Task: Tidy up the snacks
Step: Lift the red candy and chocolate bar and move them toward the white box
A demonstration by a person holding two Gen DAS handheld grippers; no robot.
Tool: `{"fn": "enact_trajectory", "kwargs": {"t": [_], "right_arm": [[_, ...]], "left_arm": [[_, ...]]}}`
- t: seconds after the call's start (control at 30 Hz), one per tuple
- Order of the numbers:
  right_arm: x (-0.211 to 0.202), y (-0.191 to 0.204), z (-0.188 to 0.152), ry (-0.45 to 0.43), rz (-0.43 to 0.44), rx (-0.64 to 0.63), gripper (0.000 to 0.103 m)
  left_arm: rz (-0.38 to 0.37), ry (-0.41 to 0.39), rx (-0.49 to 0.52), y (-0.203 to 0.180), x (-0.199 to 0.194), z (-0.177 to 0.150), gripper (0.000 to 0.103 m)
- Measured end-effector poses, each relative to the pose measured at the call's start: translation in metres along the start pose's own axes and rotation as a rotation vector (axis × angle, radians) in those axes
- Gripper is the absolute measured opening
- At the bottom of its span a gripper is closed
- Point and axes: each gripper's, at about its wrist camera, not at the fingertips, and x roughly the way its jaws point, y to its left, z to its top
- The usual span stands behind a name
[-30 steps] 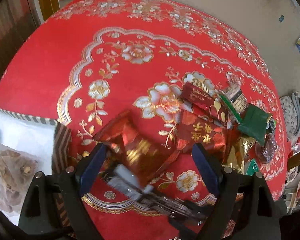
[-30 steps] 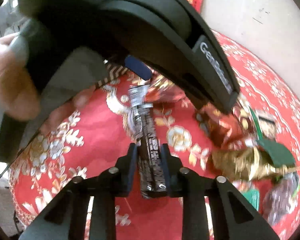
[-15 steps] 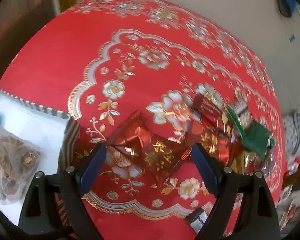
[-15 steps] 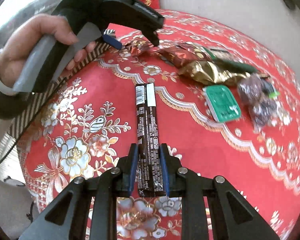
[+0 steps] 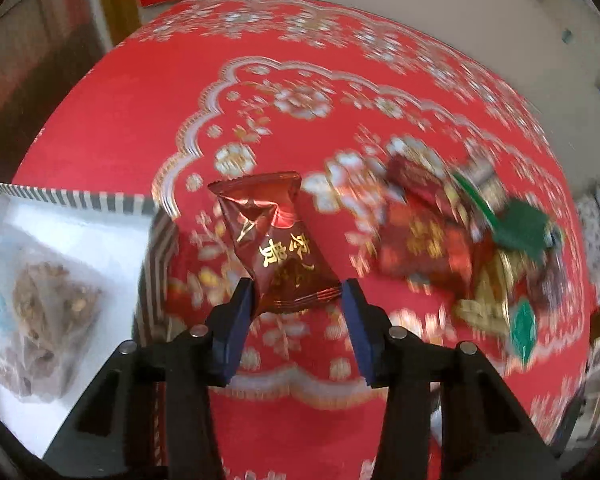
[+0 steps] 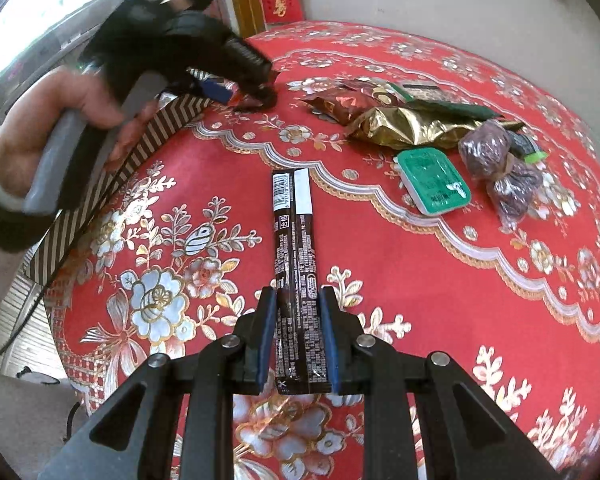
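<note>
Nearby, snack pile beside left claw closing on red packet; right claw clamps stick.

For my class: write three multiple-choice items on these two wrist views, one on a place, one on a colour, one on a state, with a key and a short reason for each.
1. Where does the striped box lie in the left wrist view?
A. at the left edge of the picture
B. on top of the snack pile
C. at the far rim of the table

2. What colour is the flat sealed cup beside the gold packet?
A. yellow
B. green
C. white

3. What sits between the fingers of the right gripper?
A. nothing
B. a round candy
C. a long dark stick packet

Key: 1 A, its striped rim and white inside fill the left edge. 2 B, its lid is green. 3 C, both pads press the packet's sides.
</note>
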Motion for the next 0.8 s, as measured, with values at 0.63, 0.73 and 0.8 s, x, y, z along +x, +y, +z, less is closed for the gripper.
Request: {"fn": "enact_trajectory", "kwargs": {"t": [0.63, 0.73, 0.8], "right_arm": [[0.0, 0.012, 0.004, -0.027, -0.054, 0.084, 0.039], [0.006, 0.019, 0.007, -0.025, -0.063, 0.057, 0.038], [0.008, 0.022, 0.009, -0.019, -0.095, 0.039, 0.034]], "left_arm": [[-0.037, 0.003, 0.151, 0.002, -0.027, -0.068, 0.071], [-0.051, 0.004, 0.111, 0.004, -0.025, -0.062, 0.075], [-0.031, -0.003, 0.104, 0.005, -0.022, -0.057, 0.075]]}}
